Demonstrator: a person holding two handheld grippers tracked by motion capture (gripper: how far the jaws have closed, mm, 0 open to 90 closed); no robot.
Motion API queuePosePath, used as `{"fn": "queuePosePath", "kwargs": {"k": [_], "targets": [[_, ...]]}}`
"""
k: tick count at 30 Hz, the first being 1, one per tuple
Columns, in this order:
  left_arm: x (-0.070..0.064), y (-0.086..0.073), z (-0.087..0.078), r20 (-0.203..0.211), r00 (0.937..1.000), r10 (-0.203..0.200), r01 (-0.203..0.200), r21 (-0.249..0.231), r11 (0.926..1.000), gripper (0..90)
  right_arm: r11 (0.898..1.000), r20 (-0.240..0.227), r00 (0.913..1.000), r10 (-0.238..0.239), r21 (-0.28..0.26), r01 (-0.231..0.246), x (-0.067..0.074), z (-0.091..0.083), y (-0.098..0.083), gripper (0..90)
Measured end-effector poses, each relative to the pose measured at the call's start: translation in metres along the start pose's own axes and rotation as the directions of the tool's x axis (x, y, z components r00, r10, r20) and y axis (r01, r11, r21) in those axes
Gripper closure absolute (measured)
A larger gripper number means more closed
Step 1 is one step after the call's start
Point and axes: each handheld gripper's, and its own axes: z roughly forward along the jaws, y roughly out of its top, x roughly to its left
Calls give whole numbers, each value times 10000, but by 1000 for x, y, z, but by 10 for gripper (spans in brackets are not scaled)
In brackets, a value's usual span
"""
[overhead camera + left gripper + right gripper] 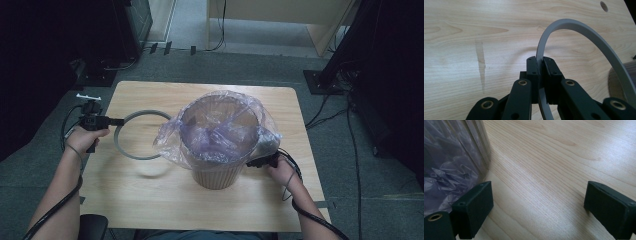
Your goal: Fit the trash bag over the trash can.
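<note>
**Desk:** One ring [140,135], one bin [217,172] — how do they lie to each other?

**Photographer:** Side by side in the high view. The grey ring hangs at centre left of the frame, off the table [150,200], with a faint shadow under it. The bin, lined with a clear bag [220,130], stands at centre. The ring's near edge sits just beside the bag's loose skirt; I cannot tell whether they touch.

**Desk:** Who has the ring?

**Photographer:** The left gripper [120,121], at the frame's left edge. In the left gripper view its jaws are pinched together on the ring's band [584,32], which curves away to the upper right of that picture.

**Desk:** And the ring's attitude?

**Photographer:** Roughly flat, its opening facing up, and lower than the bin's rim. It has no long axis to speak of; what matters is that the bin's mouth lies to the right of it and higher.

**Desk:** The other gripper?

**Photographer:** The right gripper [260,161] is low at the bin's right side, against the bag. In the right gripper view its jaws stand well apart with bare wood between them, gripping nothing, the bag [446,162] at the left.

**Desk:** So the next move?

**Photographer:** My guess: lift the ring, carry it right, and settle it over the rim. The left hand [85,139] is the one placed for it.
</note>
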Motion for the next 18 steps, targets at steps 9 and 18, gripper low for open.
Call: {"fn": "queuePosePath", "kwargs": {"k": [9, 18], "targets": [[0, 7, -13, 121, 9997, -202, 201, 74, 9998, 842, 10000, 0, 10000, 0, -1, 0, 0, 0, 0, 82], [-5, 18, -28, 152, 9998, -147, 145, 123, 9998, 842, 10000, 0, 10000, 1, -1, -1, 0, 0, 0, 82]]}}
